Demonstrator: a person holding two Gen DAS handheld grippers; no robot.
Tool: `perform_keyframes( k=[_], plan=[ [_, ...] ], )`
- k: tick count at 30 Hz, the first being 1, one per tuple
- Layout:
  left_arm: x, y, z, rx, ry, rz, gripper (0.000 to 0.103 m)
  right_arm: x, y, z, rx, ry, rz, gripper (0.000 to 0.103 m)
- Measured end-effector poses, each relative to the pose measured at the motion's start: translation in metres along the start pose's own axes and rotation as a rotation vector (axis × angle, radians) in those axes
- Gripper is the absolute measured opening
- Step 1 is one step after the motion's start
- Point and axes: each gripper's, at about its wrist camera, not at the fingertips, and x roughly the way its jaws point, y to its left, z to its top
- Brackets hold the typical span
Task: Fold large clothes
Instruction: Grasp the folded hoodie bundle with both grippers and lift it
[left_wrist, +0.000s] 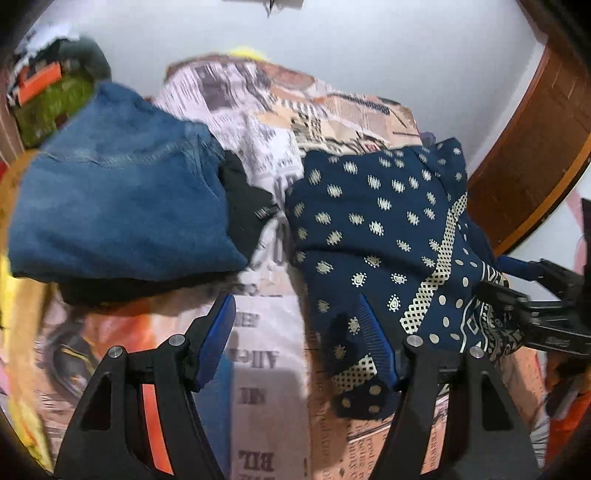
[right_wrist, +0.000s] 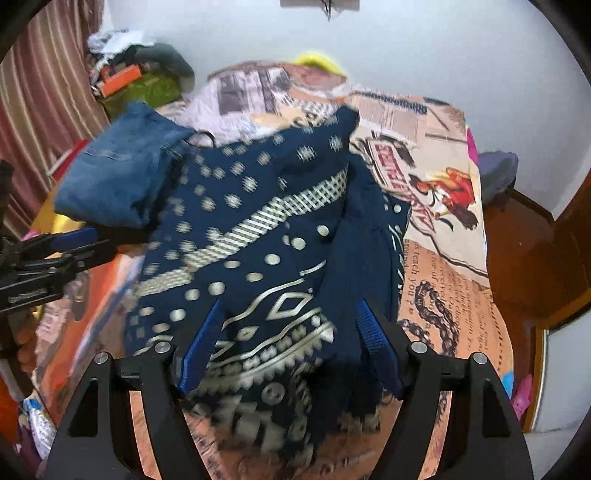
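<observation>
The navy printed garment (right_wrist: 266, 236) lies in a loose heap on the bed (right_wrist: 443, 258), on top of the newspaper-print sheet, and it is not yet folded flat. To its left, a little further from me, the folded jeans (left_wrist: 118, 206) sit on some black cloth.

My right tool (right_wrist: 288, 343) stands directly over the near hem of the garment. The fingers are wide apart and the bordered edge of the cloth rises between them, but the pads do not seem to press on it, so I judge that this tool holds nothing. My left tool (left_wrist: 299, 332) is also wide open. A corner of the same garment hangs against its right finger (left_wrist: 373, 332), while the space between the two fingers shows mostly the bare sheet; it grips nothing.

The garment runs away from me, from the near hem toward the far wall, with the white checkered band going diagonally across it. It lies straight ahead of the right tool and to the right of the left one, so the right hand is nearer. I think the next grasp belongs at this near edge.
</observation>
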Motion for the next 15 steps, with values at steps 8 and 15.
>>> perform_keyframes(
  k=[8,15],
  plan=[
    [0.047,0.011,0.003,-0.159,0.1,-0.232,0.067,0.011,-0.041,-0.009,0.064,0.009,0.126,0.071],
    [0.082,0.014,0.009,-0.281,0.171,-0.355,0.074,0.017,-0.052,-0.005,0.102,0.009,0.136,0.072]
  ],
)
